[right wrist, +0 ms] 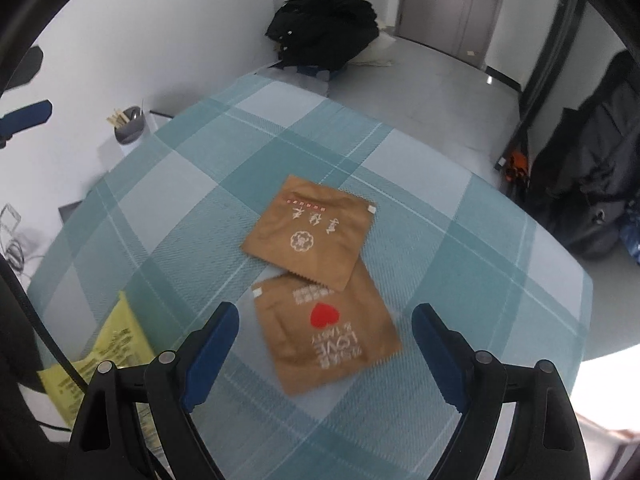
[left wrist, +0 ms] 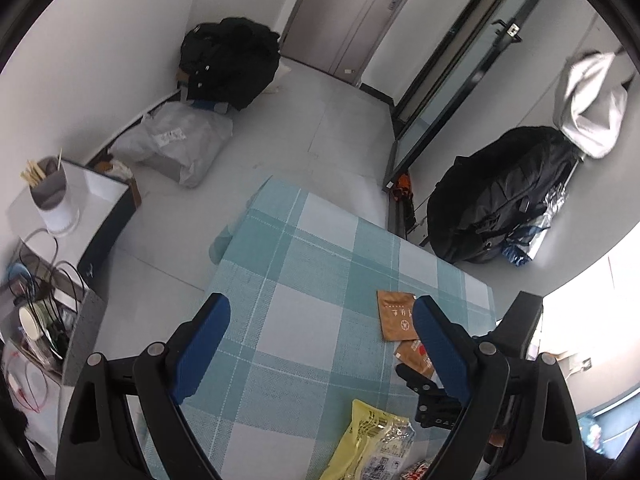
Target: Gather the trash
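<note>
Looking down over the checked tabletop [right wrist: 168, 184], I have my right tongs [right wrist: 324, 324] spread wide and holding nothing, hovering above the heart packet [right wrist: 328, 332], which lies flat between the blue fingers [right wrist: 212, 340]. The second brown packet [right wrist: 308, 228] lies just beyond the heart packet, its near edge overlapping it. The yellow wrapper [right wrist: 108, 352] sits to the left of the heart packet, near the tabletop's near edge. My left tongs [left wrist: 322, 344] are released too, gaping above bare cloth to the left of the packets. In the left view the brown packet [left wrist: 396, 314] shows beside the right finger, the heart packet [left wrist: 414, 356] partly hidden behind it, and the yellow wrapper [left wrist: 372, 440] lies nearer the camera than both.
</note>
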The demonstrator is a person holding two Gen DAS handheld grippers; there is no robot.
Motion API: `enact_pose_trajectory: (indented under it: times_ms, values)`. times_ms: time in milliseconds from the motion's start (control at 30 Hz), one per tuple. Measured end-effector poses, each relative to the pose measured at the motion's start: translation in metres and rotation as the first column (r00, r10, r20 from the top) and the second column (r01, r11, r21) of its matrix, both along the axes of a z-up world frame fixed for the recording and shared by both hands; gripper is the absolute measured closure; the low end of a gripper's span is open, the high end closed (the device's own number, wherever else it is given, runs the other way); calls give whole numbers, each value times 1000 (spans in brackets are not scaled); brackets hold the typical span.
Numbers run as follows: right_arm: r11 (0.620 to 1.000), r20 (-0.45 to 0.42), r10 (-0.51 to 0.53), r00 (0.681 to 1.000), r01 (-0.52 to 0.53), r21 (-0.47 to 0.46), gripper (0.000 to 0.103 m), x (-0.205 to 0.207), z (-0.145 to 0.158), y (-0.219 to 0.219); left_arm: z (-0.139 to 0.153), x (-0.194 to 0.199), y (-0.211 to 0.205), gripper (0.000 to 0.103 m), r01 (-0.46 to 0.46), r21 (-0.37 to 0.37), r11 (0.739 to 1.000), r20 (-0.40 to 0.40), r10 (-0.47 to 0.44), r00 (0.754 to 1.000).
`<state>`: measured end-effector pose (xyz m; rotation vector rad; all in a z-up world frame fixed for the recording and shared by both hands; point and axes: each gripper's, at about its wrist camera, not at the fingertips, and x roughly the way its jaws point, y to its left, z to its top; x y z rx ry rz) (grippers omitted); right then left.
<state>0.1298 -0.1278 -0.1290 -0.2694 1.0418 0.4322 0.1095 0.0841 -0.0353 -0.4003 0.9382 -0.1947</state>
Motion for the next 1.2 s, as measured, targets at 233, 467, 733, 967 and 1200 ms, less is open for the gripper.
enact_pose_trajectory:
  times_ms: [233, 467, 733, 967, 1200]
  values:
    - [1000, 3, 15, 1000, -15, 8, 32, -1, 4, -7, -7, 7, 10, 12, -37, -18, 999, -33, 37, 999]
    - [998, -3, 35, 999, -35, 52, 66, -17, 9, -15, -8, 7, 6, 12, -25, -2, 1000, -34, 24, 999]
    - [996, -67, 45, 997, -40, 77, 89, -38, 9, -13, -6, 3, 7, 12, -19, -1, 1000, -27, 19, 999]
    - [992, -18, -30, 999, 32, 121, 55, -35, 22, -24, -8, 0, 9, 12, -15, 11, 1000, -26, 15, 1000]
    - [997, -60, -17, 998, 21, 73, 48, -2, 8, -27, -9, 4, 12, 12, -20, 20, 1000, -24, 21, 999]
